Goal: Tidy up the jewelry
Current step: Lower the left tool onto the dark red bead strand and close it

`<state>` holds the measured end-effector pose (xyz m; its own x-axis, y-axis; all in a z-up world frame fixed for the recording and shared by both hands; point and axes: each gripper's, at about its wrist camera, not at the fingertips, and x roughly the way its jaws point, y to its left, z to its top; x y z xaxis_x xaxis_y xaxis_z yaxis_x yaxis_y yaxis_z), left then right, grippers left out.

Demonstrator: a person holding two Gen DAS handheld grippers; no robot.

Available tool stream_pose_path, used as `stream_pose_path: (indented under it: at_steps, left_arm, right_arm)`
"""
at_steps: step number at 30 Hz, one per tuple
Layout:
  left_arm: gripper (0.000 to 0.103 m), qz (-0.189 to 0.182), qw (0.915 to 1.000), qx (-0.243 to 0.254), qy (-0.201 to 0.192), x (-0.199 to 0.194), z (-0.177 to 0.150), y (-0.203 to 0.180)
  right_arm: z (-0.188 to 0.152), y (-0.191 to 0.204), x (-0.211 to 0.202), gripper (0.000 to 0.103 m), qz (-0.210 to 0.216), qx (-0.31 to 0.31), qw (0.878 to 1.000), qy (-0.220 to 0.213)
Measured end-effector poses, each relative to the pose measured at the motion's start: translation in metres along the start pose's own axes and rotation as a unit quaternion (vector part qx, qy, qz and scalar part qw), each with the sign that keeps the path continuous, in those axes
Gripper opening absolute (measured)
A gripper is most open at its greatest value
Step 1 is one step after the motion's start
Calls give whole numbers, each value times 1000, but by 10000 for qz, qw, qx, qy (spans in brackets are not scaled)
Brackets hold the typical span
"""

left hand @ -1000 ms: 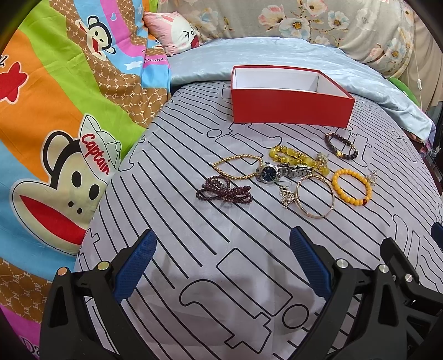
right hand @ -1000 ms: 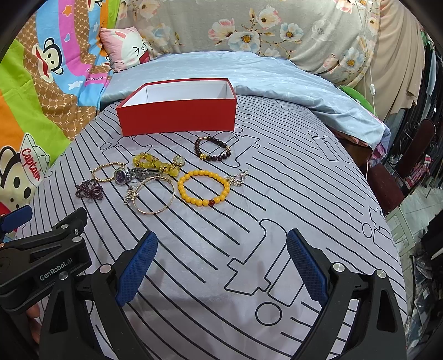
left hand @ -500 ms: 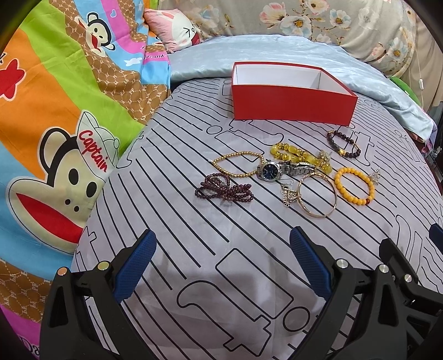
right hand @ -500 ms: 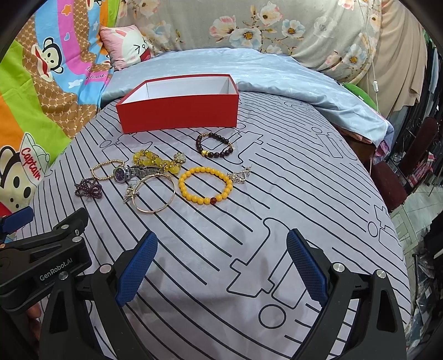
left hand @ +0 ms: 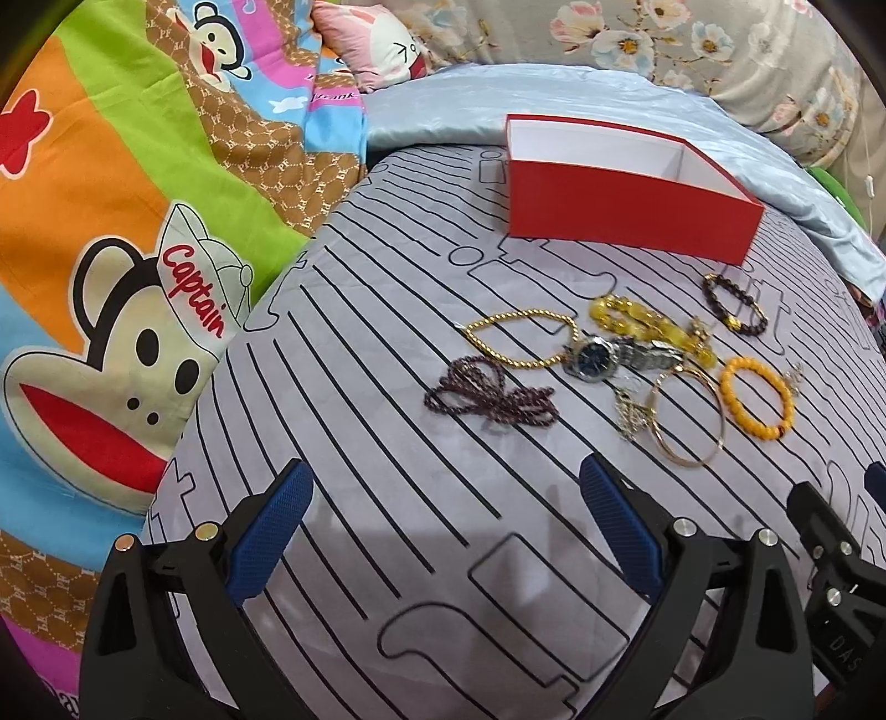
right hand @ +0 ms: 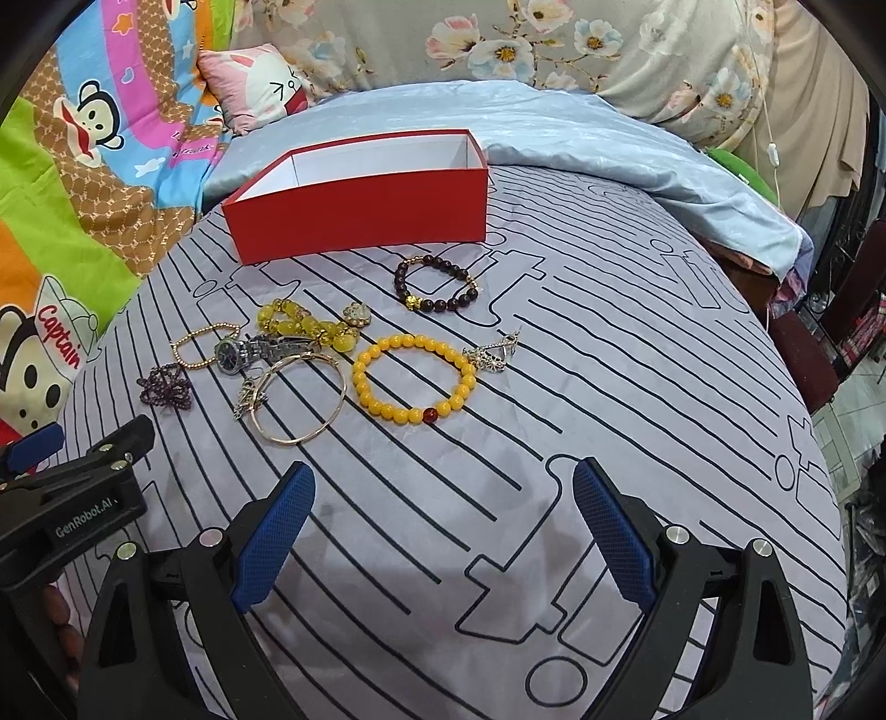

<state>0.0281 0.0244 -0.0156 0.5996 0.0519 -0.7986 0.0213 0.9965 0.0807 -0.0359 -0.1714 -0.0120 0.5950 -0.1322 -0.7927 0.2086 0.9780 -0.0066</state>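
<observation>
An open red box (left hand: 626, 213) (right hand: 360, 207) with a white inside stands at the back of the striped grey cloth. Jewelry lies in front of it: a dark purple bead strand (left hand: 490, 396) (right hand: 166, 387), a gold bead chain (left hand: 518, 338), a silver watch (left hand: 603, 357) (right hand: 249, 349), a yellow stone bracelet (right hand: 302, 324), a gold bangle (right hand: 302, 404), an orange bead bracelet (right hand: 412, 379) (left hand: 756, 399) and a dark bead bracelet (right hand: 437, 282). My left gripper (left hand: 446, 526) and right gripper (right hand: 440, 526) both hover open and empty, short of the jewelry.
A silver charm (right hand: 493, 354) lies right of the orange bracelet. A colourful monkey-print blanket (left hand: 111, 249) covers the left side. A pale blue sheet (right hand: 554, 127) and a floral cushion (right hand: 581, 44) lie behind the box. The bed drops off at the right edge (right hand: 803, 387).
Both grippers have moved forward a little toward the jewelry, and the left view has swung slightly to the left. Nothing was taken hold of.
</observation>
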Motion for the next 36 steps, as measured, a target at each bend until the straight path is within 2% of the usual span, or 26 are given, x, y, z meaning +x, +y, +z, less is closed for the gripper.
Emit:
stream_pose_path:
  at_steps: [5, 14, 20, 21, 25, 26, 27, 28, 30, 36]
  left_arm:
    - [95, -48, 9999, -97, 89, 11, 7, 0]
    - [94, -358, 9977, -408, 407, 41, 17, -4]
    - [71, -386, 9971, -451, 472, 51, 23, -5]
    - [64, -426, 9970, -454, 468, 50, 24, -5]
    - [47, -585, 9963, -419, 462, 48, 26, -6]
    - [35, -642, 9961, -402, 457, 46, 26, -6]
    - [28, -697, 9957, -403, 467, 46, 26, -7]
    - [26, -771, 9950, -405, 481, 45, 26, -8]
    - [8, -922, 9937, -378, 516, 44, 25, -9]
    - [8, -1189, 9911, -345, 498, 38, 22, -9]
  right_arm:
    - [4, -4, 8, 92, 19, 39, 10000, 39]
    - [9, -9, 21, 92, 20, 116, 9998, 141]
    - [12, -10, 26, 92, 32, 137, 9998, 169]
    - [12, -10, 28, 92, 28, 138, 9998, 173]
    - [14, -12, 30, 92, 68, 176, 9996, 201]
    - [14, -12, 30, 92, 74, 183, 9996, 203]
    - [14, -13, 30, 92, 89, 194, 9996, 204]
    - [14, -13, 30, 92, 115, 212, 9995, 208]
    - [14, -14, 30, 92, 158, 229, 9994, 207]
    - [15, -15, 27, 92, 158, 241, 9994, 177]
